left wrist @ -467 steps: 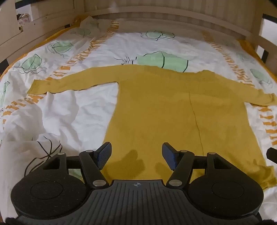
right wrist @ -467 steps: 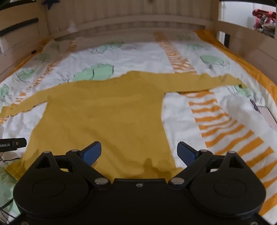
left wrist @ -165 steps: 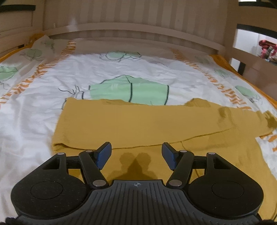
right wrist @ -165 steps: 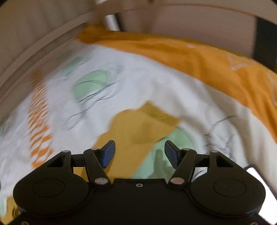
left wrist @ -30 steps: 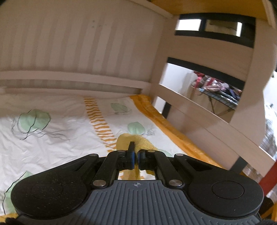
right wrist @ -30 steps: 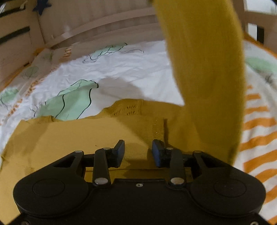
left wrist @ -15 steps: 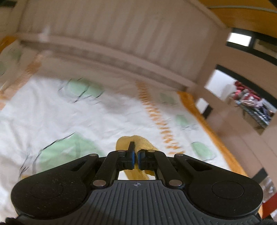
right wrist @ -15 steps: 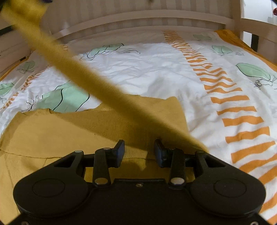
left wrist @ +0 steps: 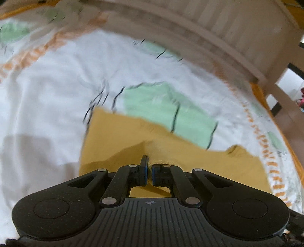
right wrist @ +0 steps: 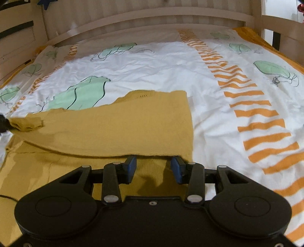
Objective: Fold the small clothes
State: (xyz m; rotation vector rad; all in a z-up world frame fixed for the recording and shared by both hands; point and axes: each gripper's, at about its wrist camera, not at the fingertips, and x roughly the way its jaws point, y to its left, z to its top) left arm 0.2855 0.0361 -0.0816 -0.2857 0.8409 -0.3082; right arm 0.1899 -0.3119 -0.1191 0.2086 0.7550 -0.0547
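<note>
A mustard-yellow knit sweater (right wrist: pixel 121 129) lies on the bed, with both sleeves folded across its chest. My left gripper (left wrist: pixel 149 173) is shut on the cuff of the right sleeve (right wrist: pixel 26 123) and holds it low over the sweater's left side (left wrist: pixel 117 140). The cuff shows at the left edge of the right wrist view. My right gripper (right wrist: pixel 153 169) is open and empty, resting over the sweater's body near its right edge, just below the folded sleeve.
The bed sheet (right wrist: pixel 218 106) is white with green leaf prints and orange stripes. A wooden bed frame (right wrist: pixel 148 17) runs along the back and sides. The sheet to the right of the sweater is bare. The left wrist view is blurred by motion.
My left gripper has swung the right sleeve from high in the air across to the left and down onto the sweater. My right gripper has opened a little wider.
</note>
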